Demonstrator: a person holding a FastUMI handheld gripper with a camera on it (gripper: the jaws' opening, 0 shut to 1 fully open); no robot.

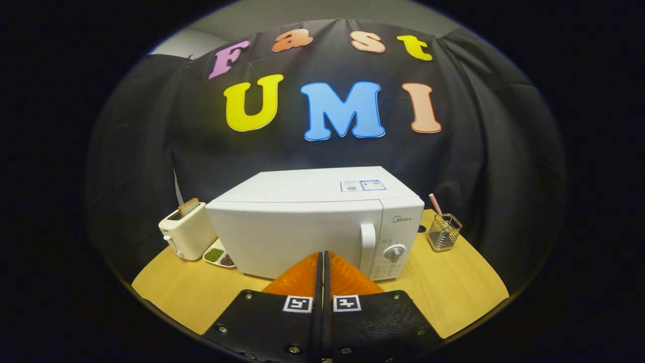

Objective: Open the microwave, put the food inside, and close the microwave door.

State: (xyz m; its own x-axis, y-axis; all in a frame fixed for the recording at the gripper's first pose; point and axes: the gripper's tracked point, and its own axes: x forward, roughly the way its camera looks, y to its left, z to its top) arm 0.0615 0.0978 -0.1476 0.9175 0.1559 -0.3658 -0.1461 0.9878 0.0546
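Before the microwave (317, 222), which sat door-closed on the table (453, 292), the gripper (322, 262) pointed level at its front, fingers pressed together on nothing, tips just left of the handle (368, 249). Left of the microwave stood a toaster (186, 232).

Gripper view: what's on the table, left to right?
Toaster → small dish → microwave → wire holder. The gripper sits in front of the microwave door, its fingers shut with nothing between them.
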